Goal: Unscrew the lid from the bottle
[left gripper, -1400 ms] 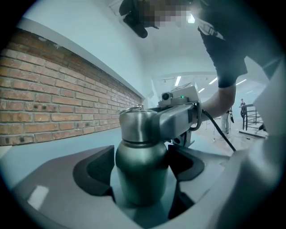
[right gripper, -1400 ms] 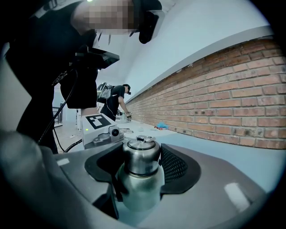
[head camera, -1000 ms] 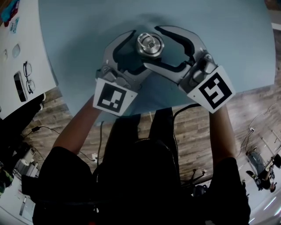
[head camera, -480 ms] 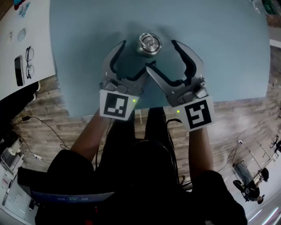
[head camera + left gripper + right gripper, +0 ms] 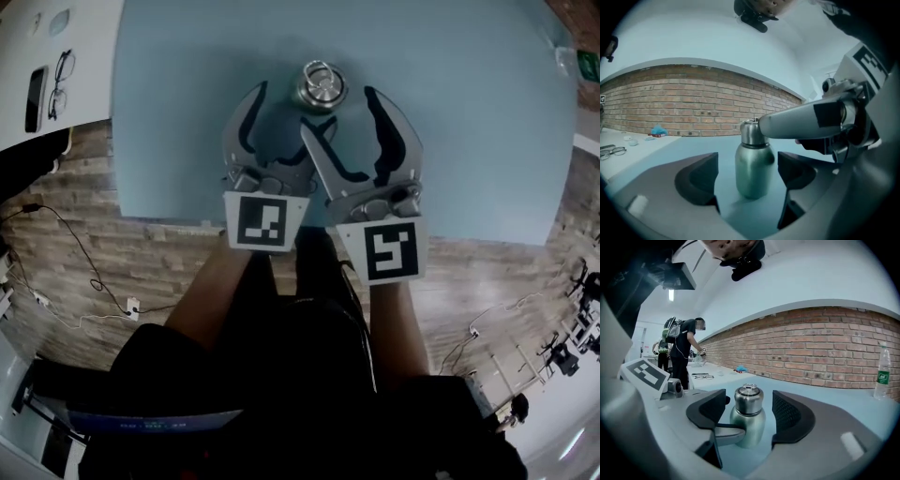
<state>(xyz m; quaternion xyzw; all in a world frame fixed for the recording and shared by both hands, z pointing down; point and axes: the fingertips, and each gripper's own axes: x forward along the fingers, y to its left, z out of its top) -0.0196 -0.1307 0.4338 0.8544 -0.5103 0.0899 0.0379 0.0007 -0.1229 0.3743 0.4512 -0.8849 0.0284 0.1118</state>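
Withdrawn from the bottle (image 5: 320,86), left gripper (image 5: 293,105) points seemingly level, jaws apart.

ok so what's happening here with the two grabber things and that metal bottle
A person holds a gripper in each hand at a blue table, both aimed at a small steel bottle standing upright. The left gripper and right gripper are open, their inner jaws crossing, and no pad touches the bottle. The right one's jaws have just closed a little, with the bottle in line between them. The lid is on; unscrewing hasn't begun.
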